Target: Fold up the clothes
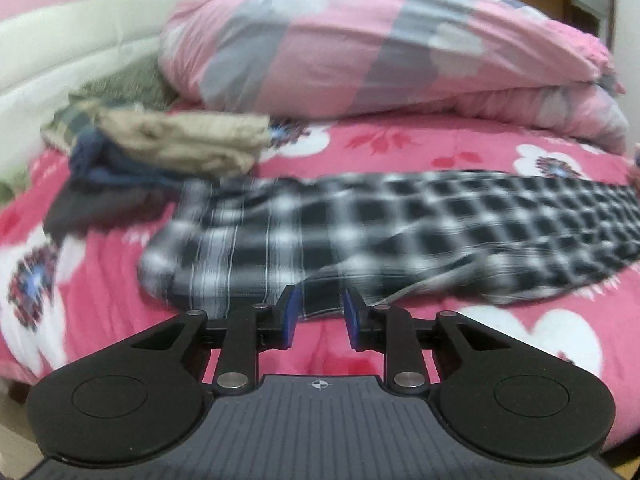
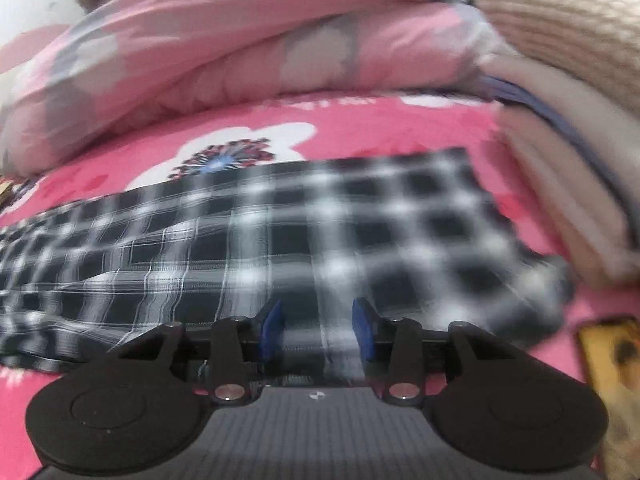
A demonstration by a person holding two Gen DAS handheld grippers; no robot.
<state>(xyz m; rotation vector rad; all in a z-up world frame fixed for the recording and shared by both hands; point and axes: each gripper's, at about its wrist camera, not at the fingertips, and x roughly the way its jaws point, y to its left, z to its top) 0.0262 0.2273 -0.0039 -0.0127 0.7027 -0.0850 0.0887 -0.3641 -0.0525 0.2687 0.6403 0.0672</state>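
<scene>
**Checked garment between two parted grippers**

Where the left wrist view looks across the pink sheet (image 1: pixel 400 144), one checked garment (image 1: pixel 400 220) lies mid-frame, its near edge reaching between the parted fingers of the left gripper (image 1: pixel 319 316). One pile of clothes (image 1: pixel 160 148) sits at upper left, one folded quilt (image 1: pixel 360 48) behind.

Seen from the right wrist, the right gripper (image 2: pixel 318 330) is open too, with the garment's (image 2: pixel 280 232) edge between its fingers. Only this view shows one cream stack (image 2: pixel 568 120) at right.
</scene>
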